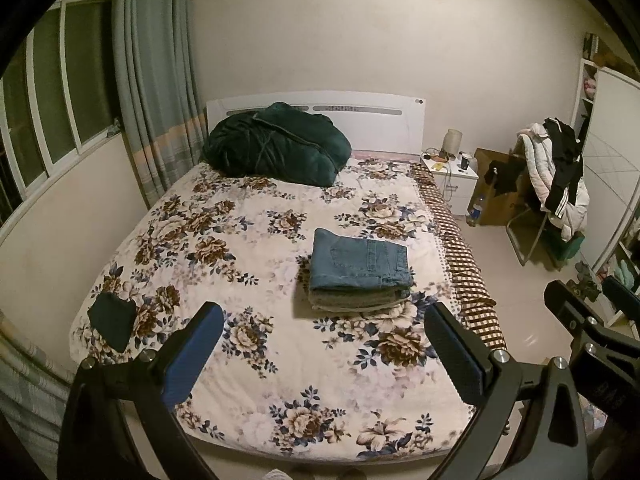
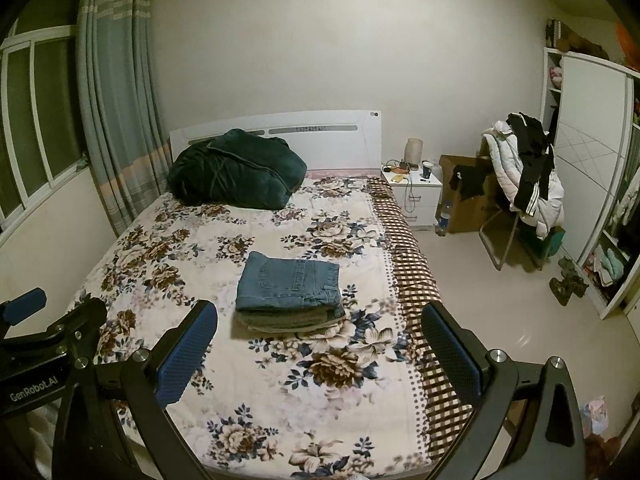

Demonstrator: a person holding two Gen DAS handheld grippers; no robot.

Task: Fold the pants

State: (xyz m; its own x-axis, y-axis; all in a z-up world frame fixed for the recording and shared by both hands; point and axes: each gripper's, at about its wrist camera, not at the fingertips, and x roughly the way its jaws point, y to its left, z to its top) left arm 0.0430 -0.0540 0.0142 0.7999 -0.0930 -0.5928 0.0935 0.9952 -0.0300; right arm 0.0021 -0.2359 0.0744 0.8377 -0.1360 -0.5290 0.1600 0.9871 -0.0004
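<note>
Folded jeans atop stack on bed; grey garment, maybe pants, beneath.

Both wrist cameras sit high near the foot of the bed, facing the headboard and tilted down — I see nearly the whole mattress in each. Neither is close to anything; the folded stack lies well ahead of both.

Left view: stands further left, takes in more window, and catches the right gripper at its right edge.

Right view: stands further right, shows more floor and wardrobe, with the left gripper at its left edge.

Shared — bed, stack, green bundle, curtain, nightstand, chair.
</note>
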